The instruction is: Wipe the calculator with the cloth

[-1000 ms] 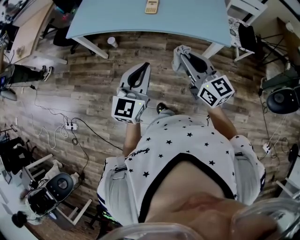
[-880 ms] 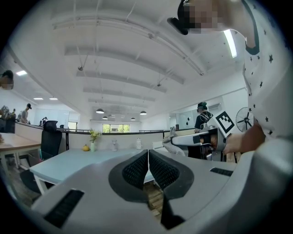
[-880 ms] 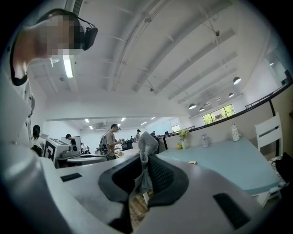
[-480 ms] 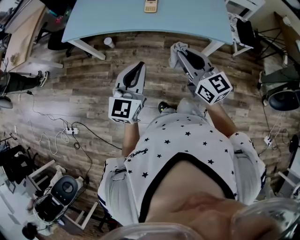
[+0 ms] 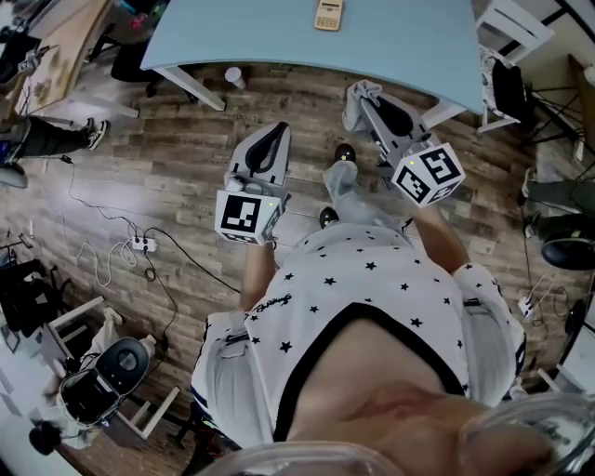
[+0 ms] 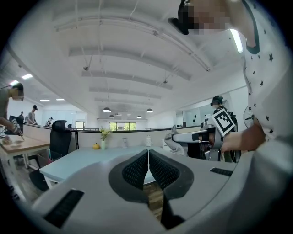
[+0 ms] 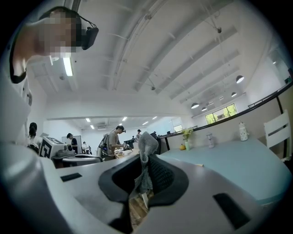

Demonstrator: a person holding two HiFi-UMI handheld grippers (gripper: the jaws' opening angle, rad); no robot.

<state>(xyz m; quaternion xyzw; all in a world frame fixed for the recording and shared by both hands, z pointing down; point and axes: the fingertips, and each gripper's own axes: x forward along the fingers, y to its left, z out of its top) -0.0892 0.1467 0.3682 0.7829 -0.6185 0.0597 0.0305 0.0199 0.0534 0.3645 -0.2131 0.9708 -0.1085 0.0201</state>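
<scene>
**Reference landmark.** The light-blue table [image 5: 279, 37] runs across the far side of the head view and stands on a wood-plank floor [image 5: 167, 158]. All positions below are given relative to this table.

**Calculator** [image 5: 328, 14]. It lies flat on the table top, close to the table's far edge and roughly at mid-length. Nothing touches it. Both grippers are well apart from it, on the table's near side.

**Left gripper** [image 5: 272, 133]. It is held above the floor, clear of the table's near edge, with its jaws pointing toward the table. In the left gripper view the two ribbed pads [image 6: 137, 167] meet along their length. There is no gap and nothing sits between them.

**Right gripper** [image 5: 363, 93]. It is held nearer the table than the left gripper. In the head view its tip appears just at the table's near edge. Its jaws are clamped on the grey cloth [image 7: 145, 164]. The cloth stands up above the jaw tips in a bunched fold and hangs down between the pads. In the right gripper view the table top extends to the right beyond the jaws.

**Other items.**
- A white cup [image 5: 234, 76] stands on the floor just off the table's near edge, beside a white table leg [image 5: 191, 88].
- A dark shoe [image 5: 344, 152] is on the floor on the table's near side, between the two grippers.
- A power strip [image 5: 139, 246] with trailing cables lies on the floor, well apart from the table.
- The person's star-patterned shirt [image 5: 344, 279] fills the side of the head view farthest from the table.
</scene>
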